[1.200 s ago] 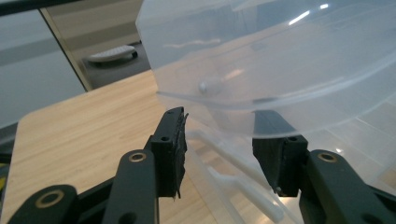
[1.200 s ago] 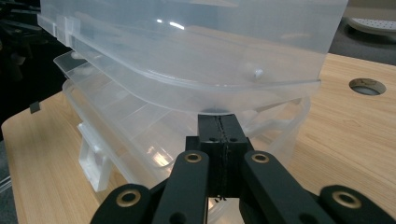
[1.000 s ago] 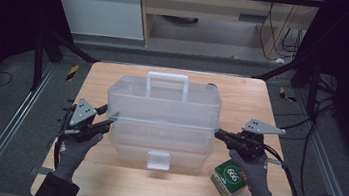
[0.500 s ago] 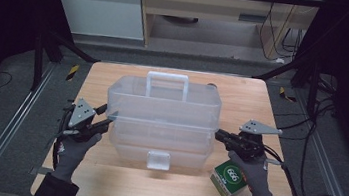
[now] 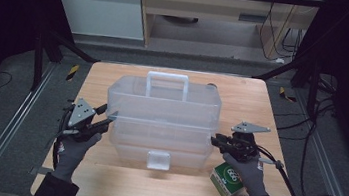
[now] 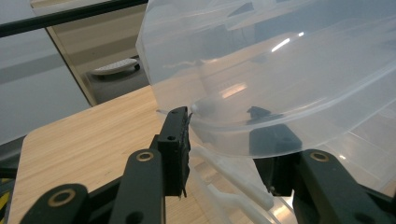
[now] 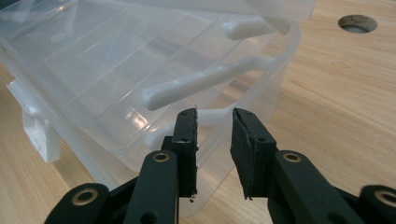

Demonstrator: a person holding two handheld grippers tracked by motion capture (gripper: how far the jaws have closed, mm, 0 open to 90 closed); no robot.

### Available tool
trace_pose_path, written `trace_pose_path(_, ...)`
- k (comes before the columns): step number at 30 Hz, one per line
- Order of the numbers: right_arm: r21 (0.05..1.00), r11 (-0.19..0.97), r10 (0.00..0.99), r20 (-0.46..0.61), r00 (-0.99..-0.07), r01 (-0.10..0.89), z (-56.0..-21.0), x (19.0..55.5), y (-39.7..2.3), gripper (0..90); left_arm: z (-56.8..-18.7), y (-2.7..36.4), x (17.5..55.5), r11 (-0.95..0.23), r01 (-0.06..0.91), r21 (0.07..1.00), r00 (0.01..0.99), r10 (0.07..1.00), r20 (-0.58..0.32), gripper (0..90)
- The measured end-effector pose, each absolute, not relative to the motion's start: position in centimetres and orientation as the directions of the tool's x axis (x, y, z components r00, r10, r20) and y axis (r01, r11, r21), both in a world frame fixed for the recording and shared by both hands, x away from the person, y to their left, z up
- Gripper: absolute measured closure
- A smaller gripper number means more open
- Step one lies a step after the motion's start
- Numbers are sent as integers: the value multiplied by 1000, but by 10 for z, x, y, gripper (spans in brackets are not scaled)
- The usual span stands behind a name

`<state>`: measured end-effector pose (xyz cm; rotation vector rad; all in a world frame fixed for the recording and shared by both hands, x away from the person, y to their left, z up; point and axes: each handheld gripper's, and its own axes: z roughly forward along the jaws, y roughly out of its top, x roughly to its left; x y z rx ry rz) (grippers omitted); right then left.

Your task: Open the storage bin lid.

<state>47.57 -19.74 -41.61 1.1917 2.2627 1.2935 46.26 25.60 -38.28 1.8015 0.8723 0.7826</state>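
One clear plastic toolbox sits mid-table between two grippers, with one green box at its right front corner. The left gripper clamps the lid's edge. The right gripper, jaws just opening, holds nothing beside the box's end.

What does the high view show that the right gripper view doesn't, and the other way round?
High view: a white carry handle on top and a green carton near the table's right front corner. Right gripper view: a round hole in the tabletop and white hinge arms up close. Shared: the clear plastic box and the wooden table.
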Motion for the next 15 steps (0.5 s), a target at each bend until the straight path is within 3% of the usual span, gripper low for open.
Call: trace_pose_path(15, 797, 227, 771, 205, -603, 560, -419, 478, -194, 771, -372, 256, 471, -255, 222, 941, 524, 845, 106, 597)
